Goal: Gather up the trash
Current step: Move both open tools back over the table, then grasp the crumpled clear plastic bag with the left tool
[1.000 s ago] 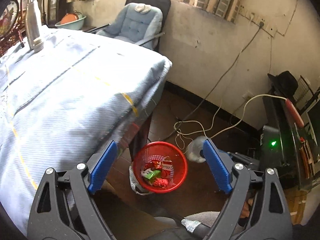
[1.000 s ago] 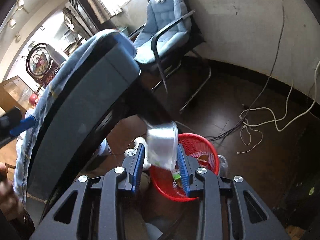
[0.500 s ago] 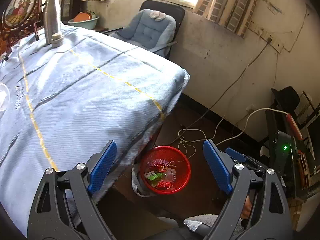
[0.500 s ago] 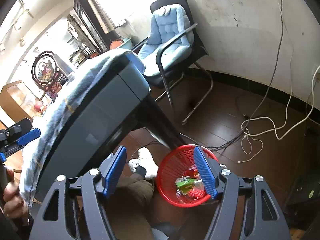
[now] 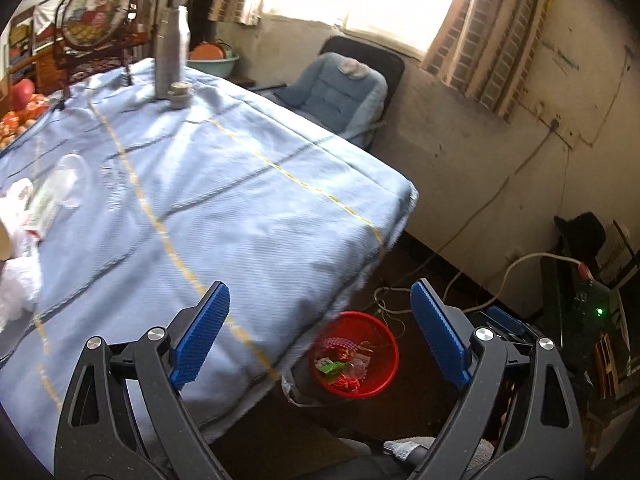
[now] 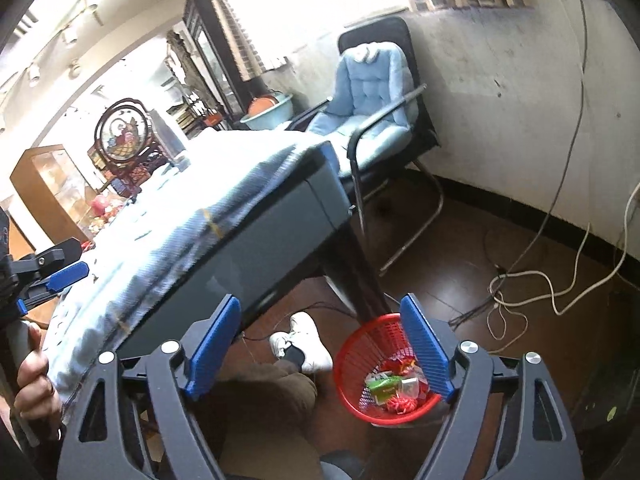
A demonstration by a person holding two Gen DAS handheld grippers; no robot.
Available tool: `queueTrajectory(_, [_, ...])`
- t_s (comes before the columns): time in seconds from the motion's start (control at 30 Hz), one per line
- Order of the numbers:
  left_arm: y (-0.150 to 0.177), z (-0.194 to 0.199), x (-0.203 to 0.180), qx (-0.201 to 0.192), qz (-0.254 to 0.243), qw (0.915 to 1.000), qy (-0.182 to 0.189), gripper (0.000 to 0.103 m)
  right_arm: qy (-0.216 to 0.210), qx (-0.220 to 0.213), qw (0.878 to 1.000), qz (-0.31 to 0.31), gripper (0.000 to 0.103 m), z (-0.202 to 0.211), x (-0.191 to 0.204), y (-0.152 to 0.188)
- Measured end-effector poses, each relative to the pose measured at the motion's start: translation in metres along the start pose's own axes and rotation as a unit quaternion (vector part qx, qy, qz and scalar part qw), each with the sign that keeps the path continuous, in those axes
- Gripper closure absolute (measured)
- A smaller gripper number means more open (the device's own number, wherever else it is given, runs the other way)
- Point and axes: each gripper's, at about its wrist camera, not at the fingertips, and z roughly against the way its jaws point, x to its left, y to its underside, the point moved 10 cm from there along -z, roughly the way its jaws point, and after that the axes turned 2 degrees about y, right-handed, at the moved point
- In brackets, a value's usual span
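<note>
1. The red basket sits on the floor just off the near right corner of the surface, tucked beside the table leg. That looks sensible to me: anything lifted off the cloth can be let go straight over the edge.
2. Inside the basket lie wrappers in red and green and a clear plastic piece resting on top of the heap.
3. The right hand-held gripper hangs over the basket, tilted downward, its blue pads spread wide with nothing between them. The jaws have just been opening, and the gap shows only floor, a white shoe and the basket's rim.
4. The left hand-held gripper is also splayed and empty, angled down over the near edge of the surface, with the basket showing between its pads far below.
5. More rubbish waits near the left edge of the surface: a clear cup lying on its side, white crumpled plastic beside it, and a printed wrapper between them.
6. A metal bottle with its cap alongside stands upright toward the far edge, near a framed ornament. Probably not trash.
7. My read: one drop is done, and the left edge is the next stop.
</note>
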Motion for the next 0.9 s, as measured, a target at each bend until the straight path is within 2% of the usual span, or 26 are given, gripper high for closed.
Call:
queueTrajectory(0.17, [-0.002, 0.028, 0.038, -0.026, 0.025, 0.9988, -0.033, 0.012, -0.011, -0.003, 1.0, 0.023, 0.02, 0.008, 0.026, -0.001])
queueTrajectory(0.4, [-0.001, 0.072, 0.129, -0.043, 0.082, 0.9893, -0.113, 0.012, -0.028, -0.002, 0.998, 0.056, 0.019, 0.013, 0.063, -0.001])
queueTrajectory(0.57, [0.004, 0.091, 0.2, -0.02, 0.13, 0.9792, -0.155, 0.012, -0.047, 0.001, 0.996, 0.078, 0.019, 0.011, 0.095, -0.002])
queueTrajectory(0.67, [0.008, 0.091, 0.225, -0.004, 0.147, 0.9754, -0.164, 0.012, -0.058, 0.004, 0.994, 0.093, 0.019, 0.007, 0.115, -0.003])
queueTrajectory(0.8, [0.016, 0.079, 0.237, 0.019, 0.152, 0.9752, -0.16, 0.012, -0.071, 0.004, 0.991, 0.114, 0.018, 0.005, 0.144, -0.006])
queueTrajectory(0.9, [0.018, 0.064, 0.241, 0.037, 0.139, 0.9747, -0.171, 0.012, -0.081, 0.0, 0.988, 0.131, 0.014, 0.005, 0.165, -0.008])
